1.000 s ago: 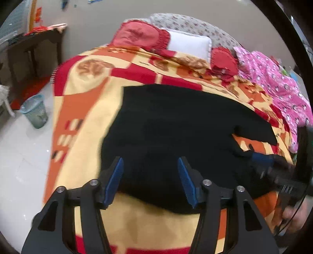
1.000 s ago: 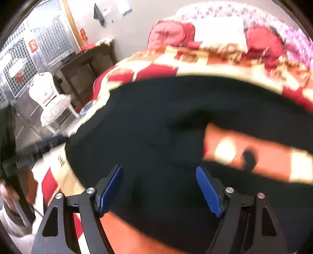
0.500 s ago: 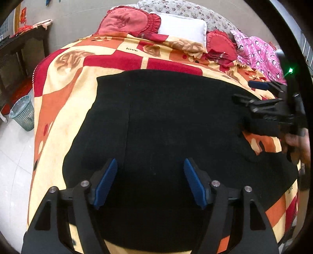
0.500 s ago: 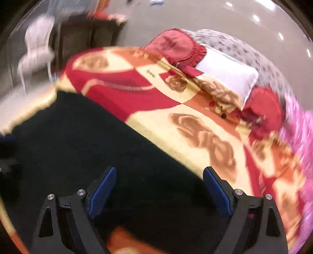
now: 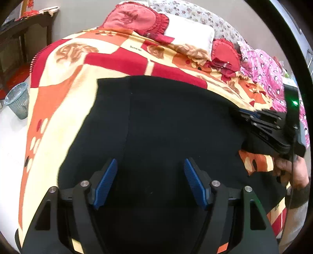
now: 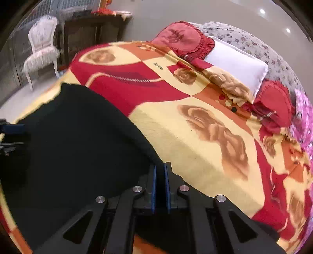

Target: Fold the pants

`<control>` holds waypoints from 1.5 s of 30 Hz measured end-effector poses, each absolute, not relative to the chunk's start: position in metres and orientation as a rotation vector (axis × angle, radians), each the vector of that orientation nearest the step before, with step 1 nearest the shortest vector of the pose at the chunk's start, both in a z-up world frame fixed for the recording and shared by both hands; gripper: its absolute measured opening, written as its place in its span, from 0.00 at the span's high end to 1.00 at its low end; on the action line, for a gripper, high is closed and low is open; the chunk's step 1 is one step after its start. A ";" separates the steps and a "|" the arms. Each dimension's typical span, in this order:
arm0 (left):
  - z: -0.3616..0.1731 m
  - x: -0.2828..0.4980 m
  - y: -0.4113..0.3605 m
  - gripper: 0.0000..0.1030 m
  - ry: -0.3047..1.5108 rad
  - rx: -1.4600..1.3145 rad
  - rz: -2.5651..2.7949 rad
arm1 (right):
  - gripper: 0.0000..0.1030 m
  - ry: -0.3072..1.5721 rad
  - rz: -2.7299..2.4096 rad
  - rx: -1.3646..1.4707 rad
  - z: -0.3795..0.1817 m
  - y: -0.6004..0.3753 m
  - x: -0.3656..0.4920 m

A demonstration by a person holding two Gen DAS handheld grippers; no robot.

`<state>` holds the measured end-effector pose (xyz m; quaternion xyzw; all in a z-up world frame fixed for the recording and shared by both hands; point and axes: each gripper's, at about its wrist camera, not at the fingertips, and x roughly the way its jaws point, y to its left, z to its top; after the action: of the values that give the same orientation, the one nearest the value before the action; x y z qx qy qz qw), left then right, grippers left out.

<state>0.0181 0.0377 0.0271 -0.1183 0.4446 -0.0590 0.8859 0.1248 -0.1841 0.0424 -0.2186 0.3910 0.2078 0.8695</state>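
**Right gripper bites the edge, left one waits over the cloth**

Here we are at the bed: the black, soft fabric pants (image 5: 166,127) lie spread flat across the red, orange and cream patterned blanket (image 5: 64,93), taking up the near half of it, with the red ruffled cushions (image 5: 137,17) and the white pillow (image 5: 187,33) well beyond.

The right gripper (image 6: 159,172) has just snapped closed, its blue pads (image 6: 154,187) pressed all but together right at the far edge of the dark cloth. It looks like a pinch on that edge, though whether cloth truly sits between the pads is hard to tell, black on black.

The left gripper (image 5: 150,181) hovers with its fingers spread wide, blue pads (image 5: 106,181) apart above the near part of the garment, nothing caught between them.

Handling call: this is light, limp, thickish fabric. It will sag and drag instead of holding a shape, and it probably clings a little to the fuzzy blanket. Best to take it at hems or edges, two points on the same side, and lift high enough that the fold travels cleanly without bunching.
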 end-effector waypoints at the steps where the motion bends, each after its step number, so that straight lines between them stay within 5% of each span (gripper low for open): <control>1: 0.030 0.013 0.041 0.32 0.914 -0.259 -0.117 | 0.93 0.815 0.442 -0.433 0.048 -0.187 0.116; 8: 0.039 -0.019 0.061 0.32 0.863 -0.358 -0.109 | 0.93 0.787 0.510 -0.355 0.069 -0.199 0.033; 18: 0.032 -0.059 0.094 0.30 0.833 -0.460 -0.088 | 0.89 0.885 0.560 -0.071 0.022 -0.228 -0.067; 19: 0.030 -0.061 0.095 0.28 0.832 -0.463 -0.088 | 0.84 0.878 0.547 -0.058 0.023 -0.229 -0.070; 21: 0.030 -0.065 0.094 0.27 0.828 -0.463 -0.079 | 0.60 0.862 0.557 -0.040 0.028 -0.230 -0.073; 22: 0.030 -0.063 0.095 0.27 0.828 -0.466 -0.078 | 0.39 0.845 0.551 -0.053 0.033 -0.225 -0.075; 23: 0.029 -0.063 0.096 0.27 0.826 -0.476 -0.080 | 0.31 0.834 0.552 -0.067 0.036 -0.221 -0.075; 34: 0.024 -0.079 0.119 0.19 0.790 -0.584 -0.050 | 0.36 0.766 0.628 -0.289 0.019 -0.118 -0.057; 41: 0.020 -0.080 0.140 0.14 0.763 -0.673 -0.034 | 0.68 0.804 0.654 -0.176 0.016 -0.118 -0.034; 45: 0.010 -0.063 0.126 0.14 0.831 -0.642 -0.062 | 0.77 0.825 0.660 -0.119 0.015 -0.122 -0.029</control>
<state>-0.0634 0.1259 0.0103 -0.3064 0.3966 -0.0297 0.8648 -0.0286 -0.1225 0.0151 -0.0566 0.3935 0.3146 0.8620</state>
